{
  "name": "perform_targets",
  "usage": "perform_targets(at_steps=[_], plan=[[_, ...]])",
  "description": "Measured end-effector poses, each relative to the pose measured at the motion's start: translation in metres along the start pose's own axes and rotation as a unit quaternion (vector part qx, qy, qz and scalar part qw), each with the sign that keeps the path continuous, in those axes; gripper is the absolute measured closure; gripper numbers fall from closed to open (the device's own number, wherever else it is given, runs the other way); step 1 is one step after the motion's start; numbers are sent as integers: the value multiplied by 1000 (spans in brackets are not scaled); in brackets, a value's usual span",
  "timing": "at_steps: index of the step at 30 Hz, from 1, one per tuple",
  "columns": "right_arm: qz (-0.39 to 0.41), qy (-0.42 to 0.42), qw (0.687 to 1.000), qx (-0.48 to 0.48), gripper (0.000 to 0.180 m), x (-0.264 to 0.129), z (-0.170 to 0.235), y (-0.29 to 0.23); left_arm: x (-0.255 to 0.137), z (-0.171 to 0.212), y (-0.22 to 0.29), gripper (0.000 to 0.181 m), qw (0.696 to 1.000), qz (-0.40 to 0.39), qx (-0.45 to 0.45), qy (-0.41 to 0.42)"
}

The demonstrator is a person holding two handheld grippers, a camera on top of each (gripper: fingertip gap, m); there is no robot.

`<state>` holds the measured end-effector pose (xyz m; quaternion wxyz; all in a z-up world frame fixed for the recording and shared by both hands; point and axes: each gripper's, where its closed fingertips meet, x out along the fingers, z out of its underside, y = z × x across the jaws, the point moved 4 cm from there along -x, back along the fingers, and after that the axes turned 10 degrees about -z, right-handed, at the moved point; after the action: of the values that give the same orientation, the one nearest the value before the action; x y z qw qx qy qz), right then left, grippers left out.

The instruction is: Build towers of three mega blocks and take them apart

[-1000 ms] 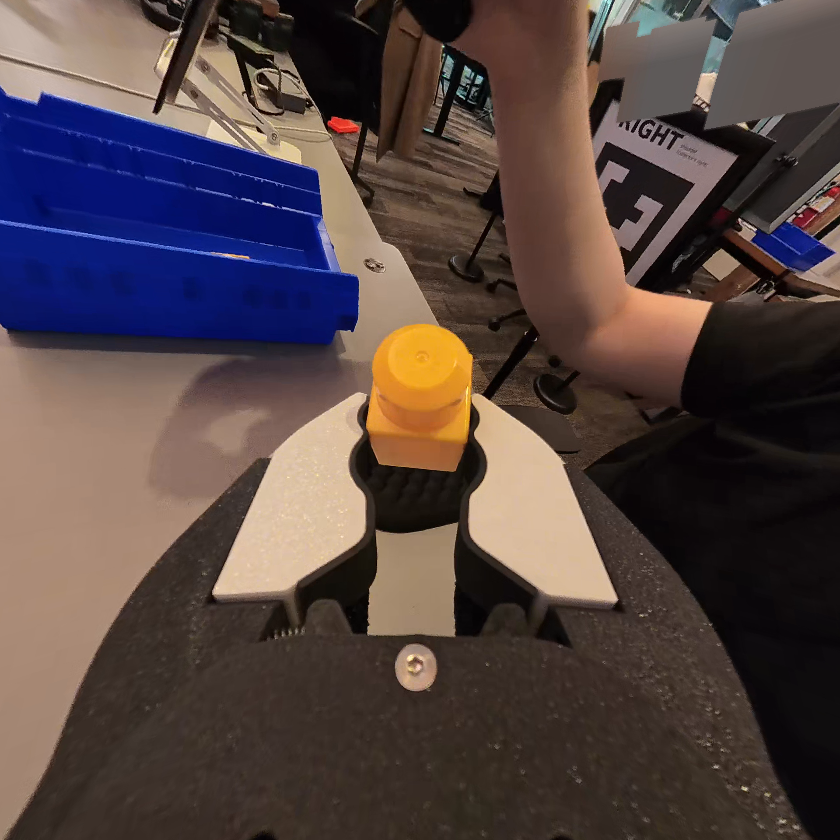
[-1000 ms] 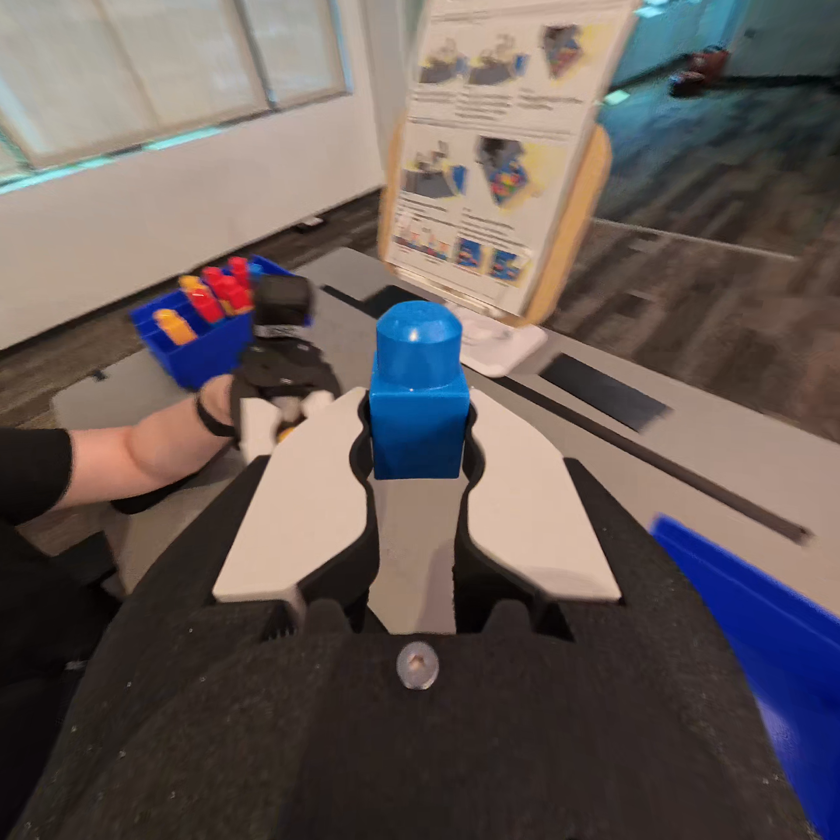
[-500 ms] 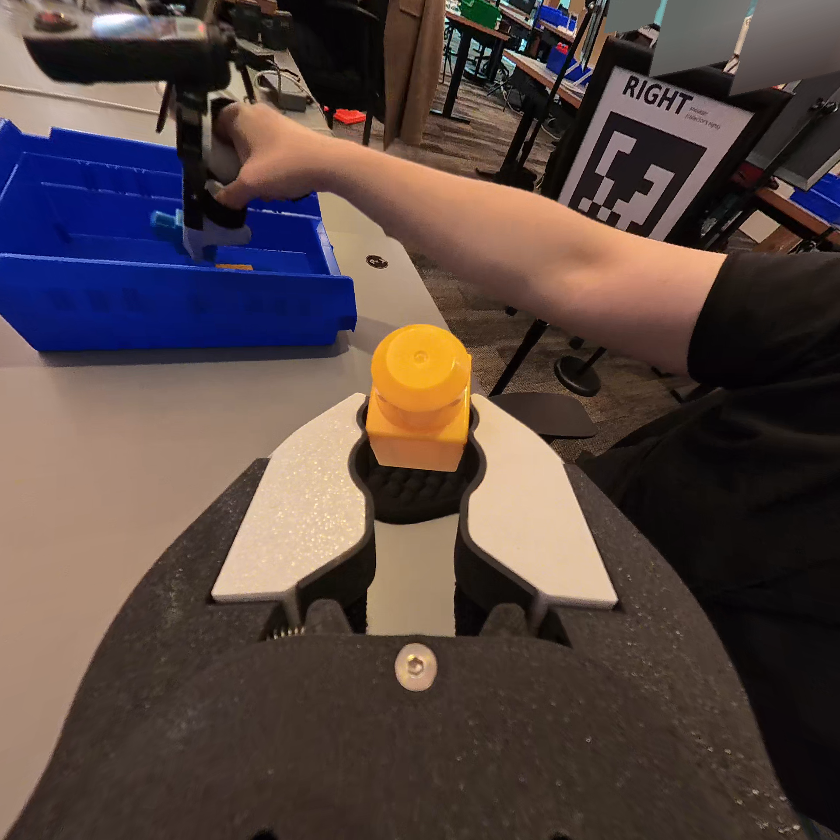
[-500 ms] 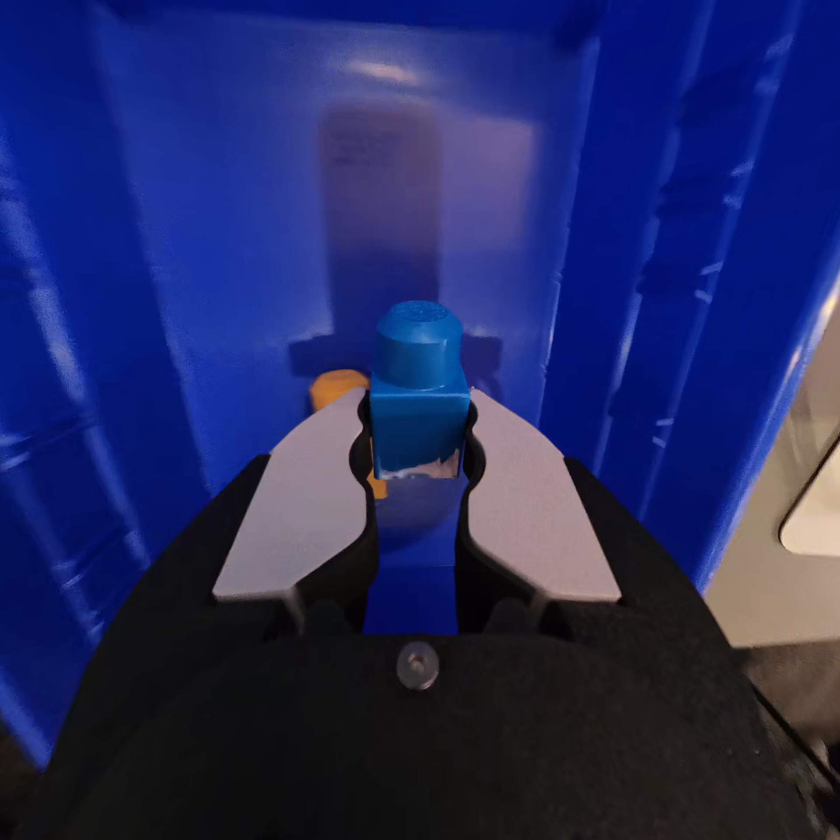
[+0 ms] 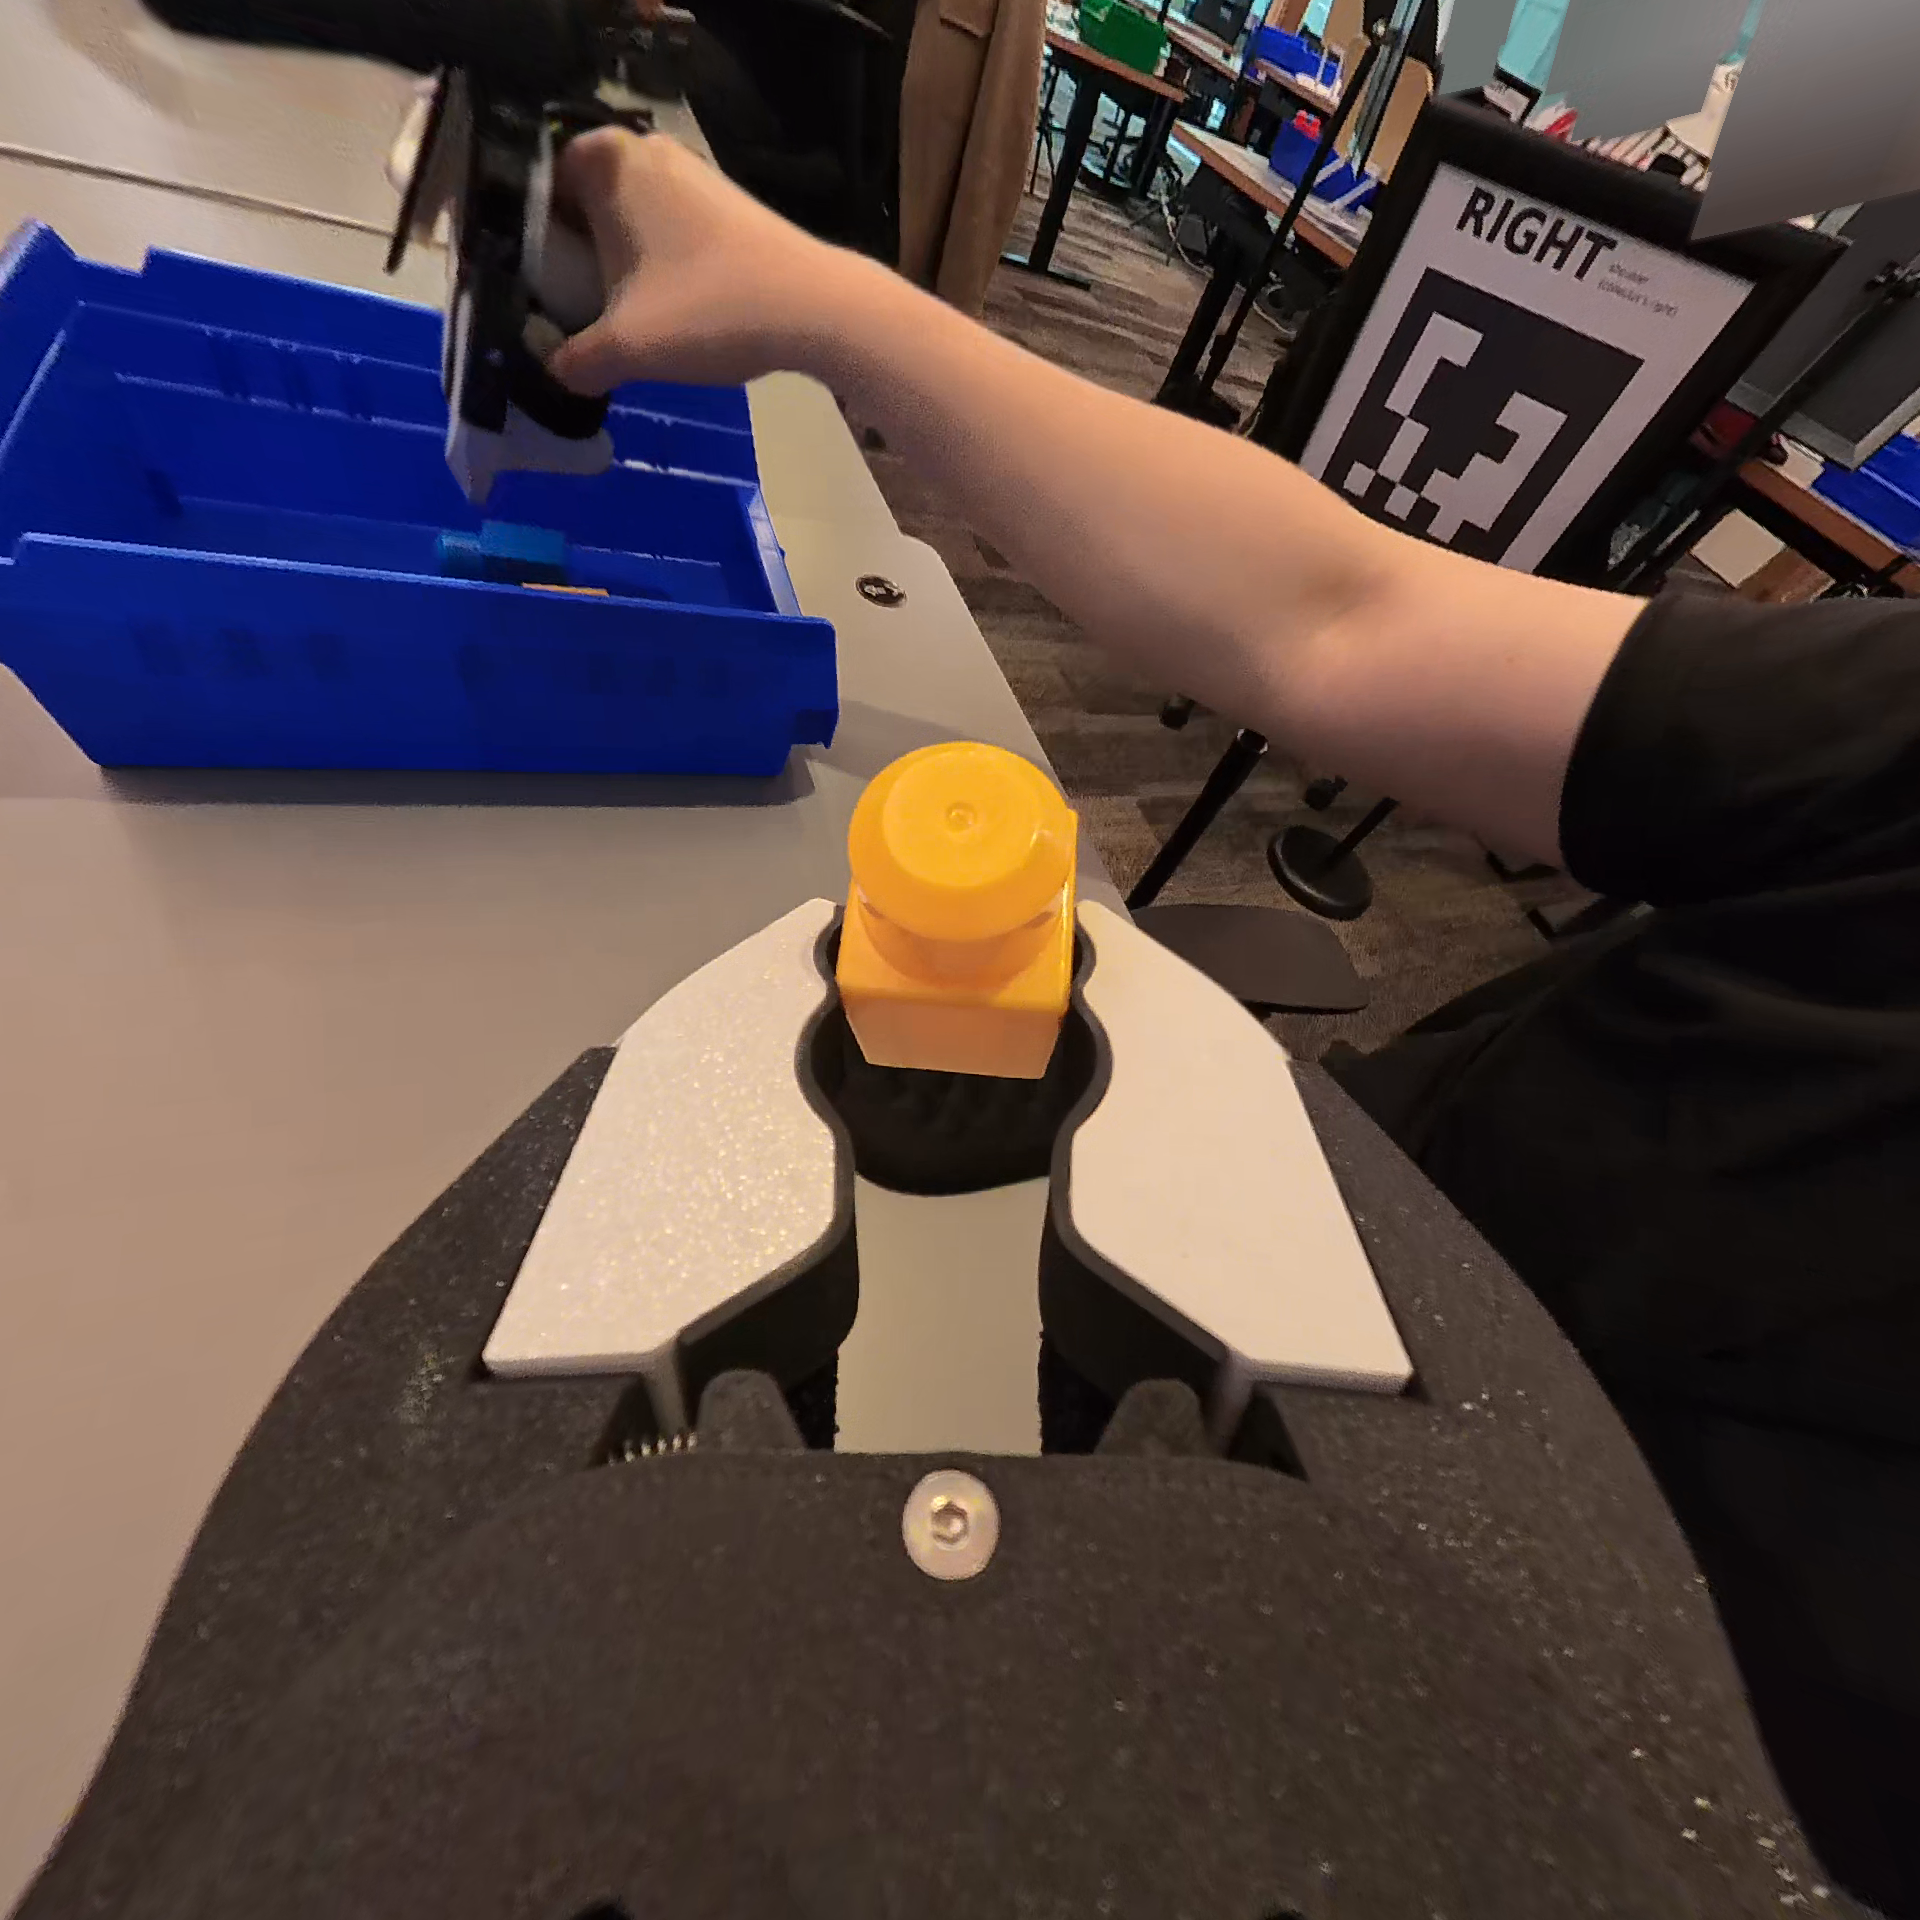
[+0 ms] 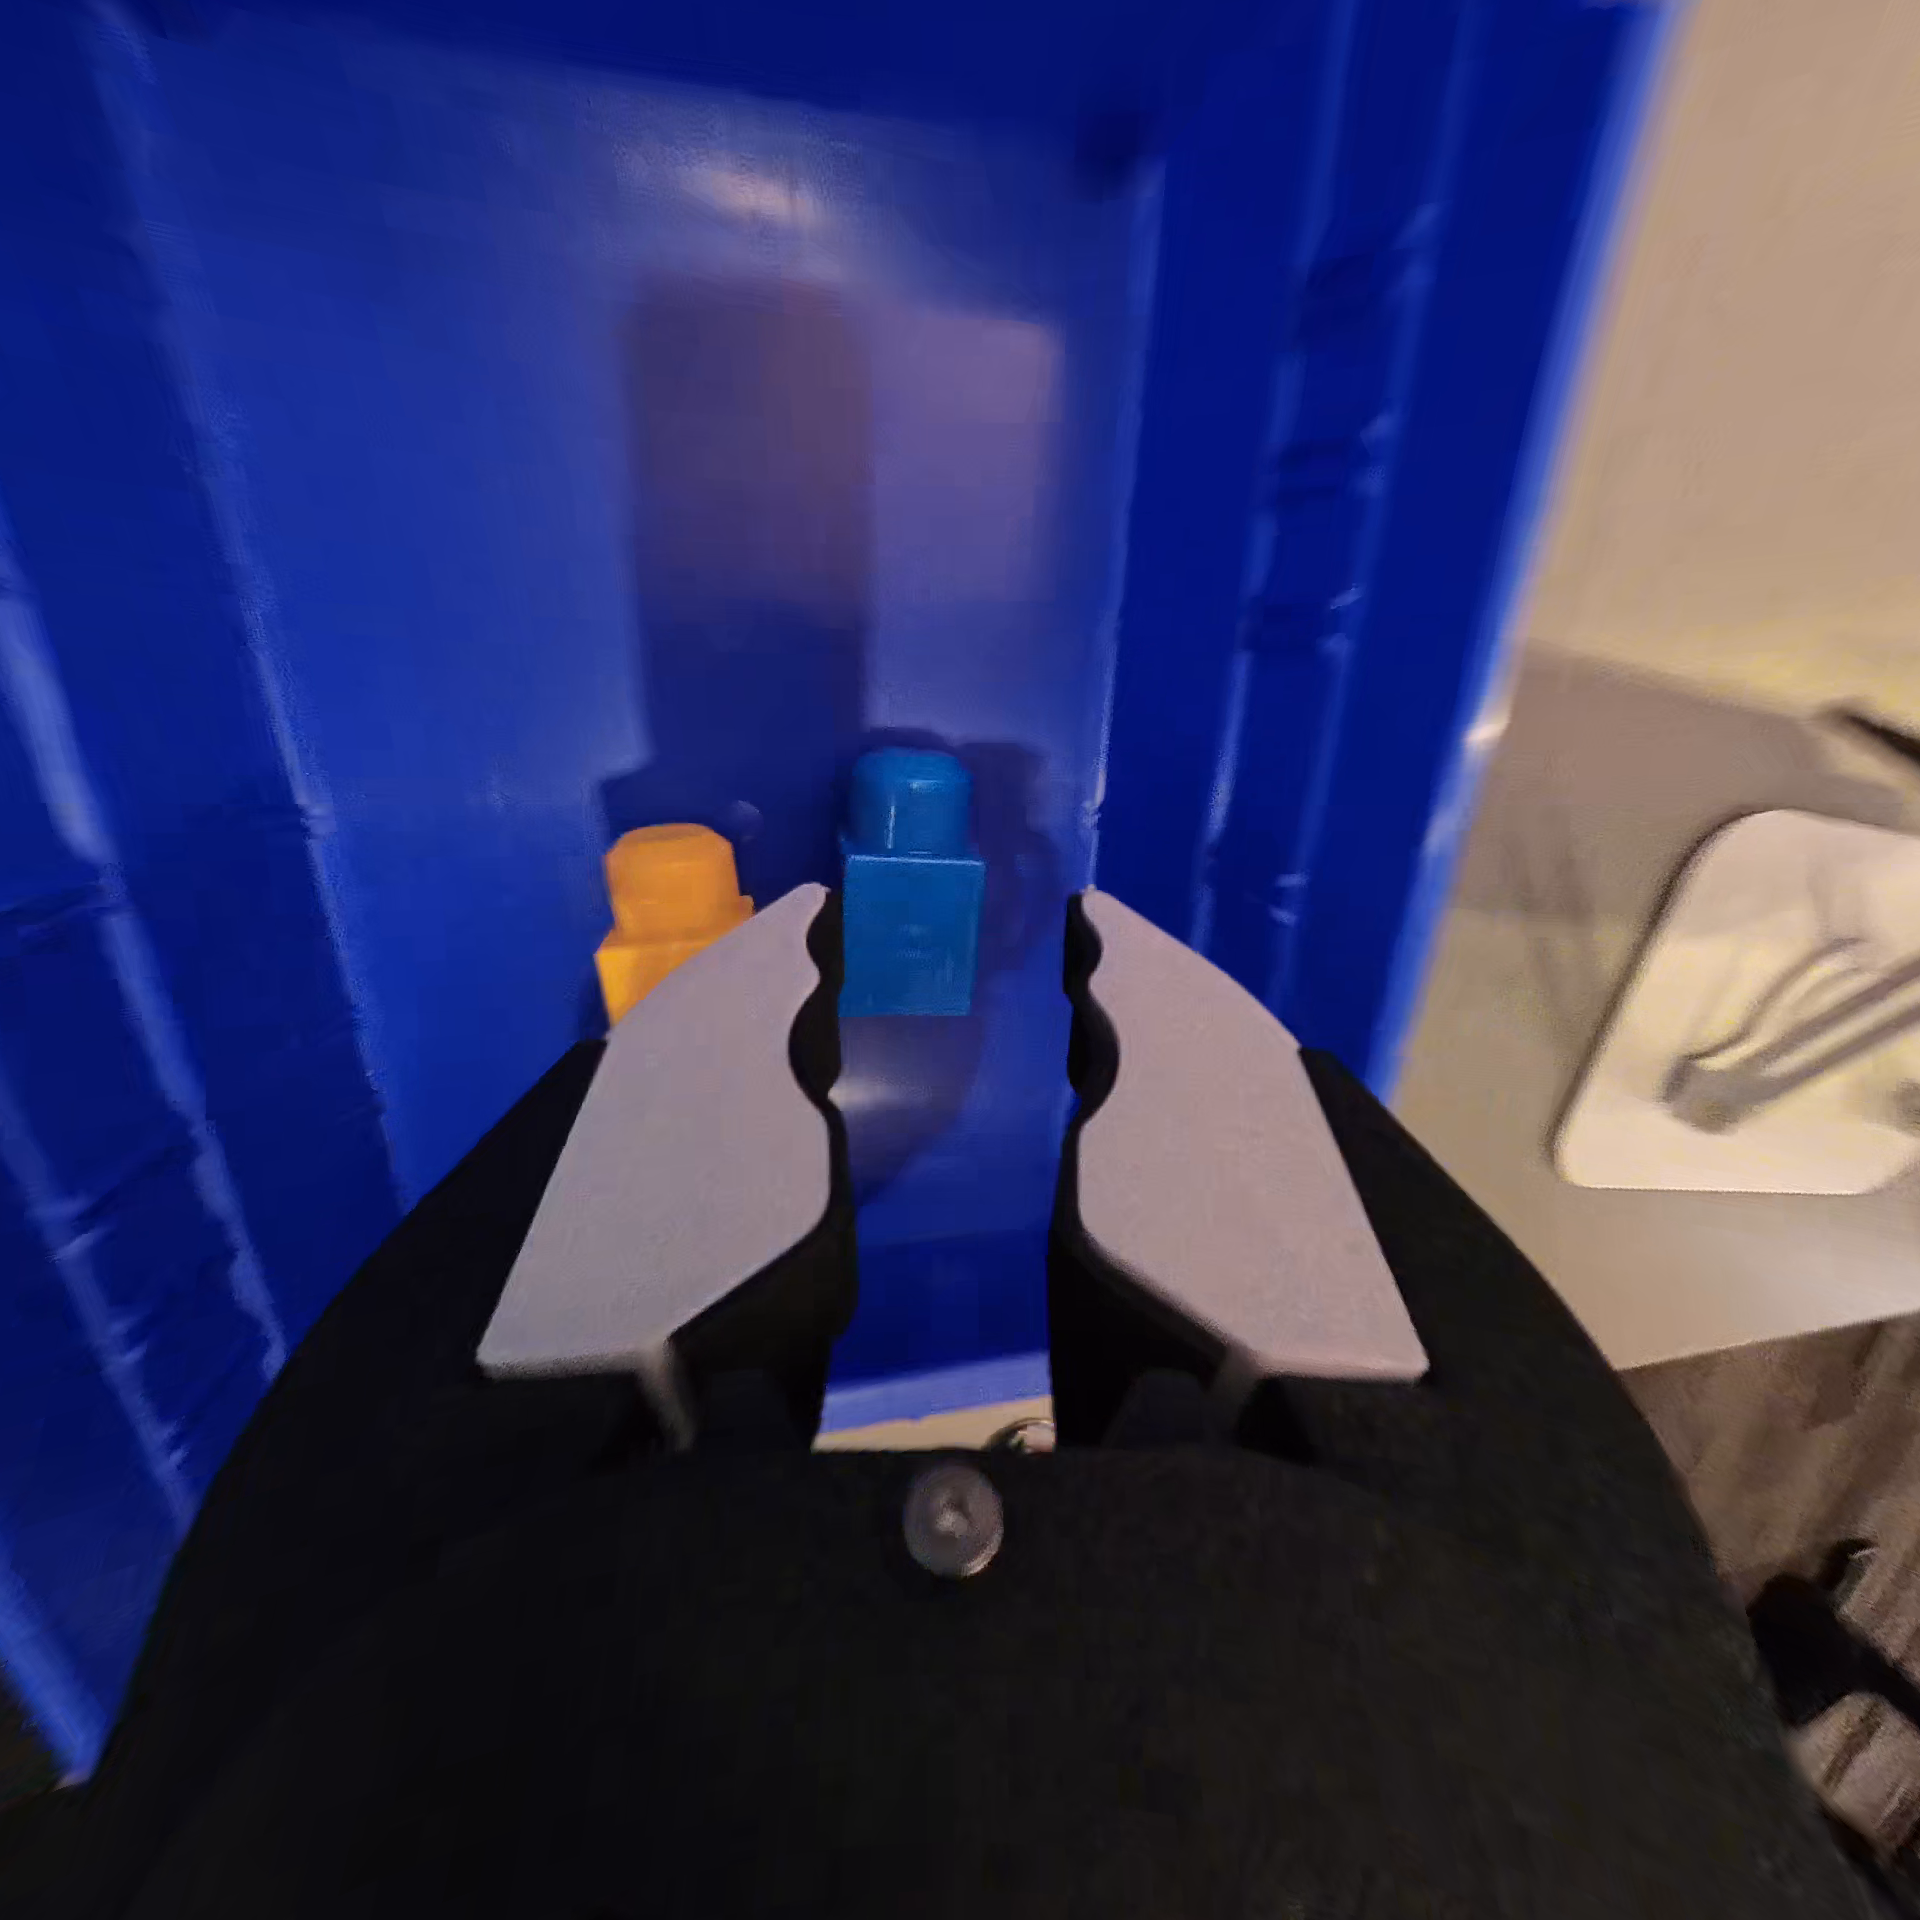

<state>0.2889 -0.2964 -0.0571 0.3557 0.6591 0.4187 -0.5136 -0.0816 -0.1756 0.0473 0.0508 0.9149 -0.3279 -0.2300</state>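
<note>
The left gripper [image 5: 956,961] is held low over a grey surface [image 5: 312,987], its jaws closed on the square base of an orange block [image 5: 954,914] whose round stud points forward. Farther off, near the surface's edge, stands a blue bin [image 5: 436,675] with long compartments.

The right gripper [image 6: 945,977], held in the person's hand [image 5: 665,281], points down into the bin. Its jaws are parted with nothing between them. A blue block [image 6: 909,894] lies on the bin floor just beyond the tips, beside a second orange block [image 6: 665,904] partly hidden by one jaw. Whether those two blocks touch cannot be told.

These blocks look like light, stiff, hollow plastic with smooth, somewhat slippery sides. The flat faces of the square base probably give the surest hold, leaving the stud free for stacking.

Half a second earlier the right jaws were closed on the blue block low inside the bin; now they have released it and pulled back a little. The left gripper's hold on its orange block is unchanged.
</note>
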Motion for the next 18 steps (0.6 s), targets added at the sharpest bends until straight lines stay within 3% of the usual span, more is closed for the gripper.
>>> perform_targets(at_steps=[4, 6, 8, 10, 13, 18], plan=[[2, 142, 984, -103, 132, -79, -23, -60, -3, -4, -5, 143, 1000, -5, -13, 21], [-115, 225, 950, -182, 127, -112, -27, -131, -3, -4, -7, 143, 1000, -6, -18, 23], [-258, 275, 891, -253, 128, -139, -18, -204, -2, -4, -8, 143, 1000, -10, -19, 22], [-345, 298, 835, -308, 128, -159, -4, -256, -1, -3, -7, 143, 1000, -8, -20, 19], [-402, 324, 784, -344, 128, -175, 6, -302, 1, -2, -5, 143, 1000, -7, -16, 14], [-440, 301, 769, -352, 128, -169, 9, -336, 0, -3, -2, 143, 1000, -6, -10, 13]])
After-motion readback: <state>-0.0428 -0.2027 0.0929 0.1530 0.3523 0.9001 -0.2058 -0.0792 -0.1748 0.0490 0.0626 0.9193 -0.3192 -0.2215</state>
